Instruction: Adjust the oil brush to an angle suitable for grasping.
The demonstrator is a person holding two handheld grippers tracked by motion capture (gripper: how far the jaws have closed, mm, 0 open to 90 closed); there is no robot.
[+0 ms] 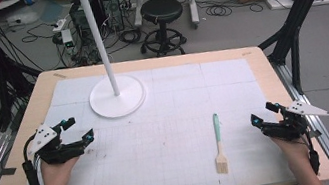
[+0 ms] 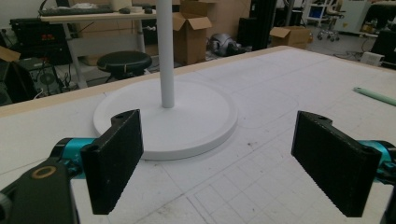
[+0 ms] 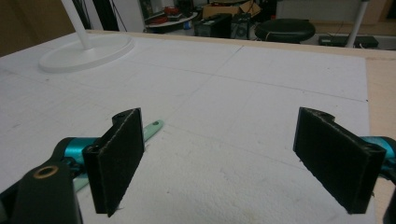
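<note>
Holding: we grip nothing in either gripper.
Left gripper (image 1: 74, 129): our fingers wide, near the white stand (image 1: 117, 96).
Right gripper (image 1: 263, 112): our fingers wide, beside the brush (image 1: 218, 140) on the surface (image 1: 182, 120).

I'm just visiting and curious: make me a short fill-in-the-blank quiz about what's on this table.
1. The brush has a pale green handle and lies nearer the ____ claw.
2. The white stand has a ____ base.
3. Both claws, including the left claw, have their jaws ____.

Missing words: right; round; open
</note>
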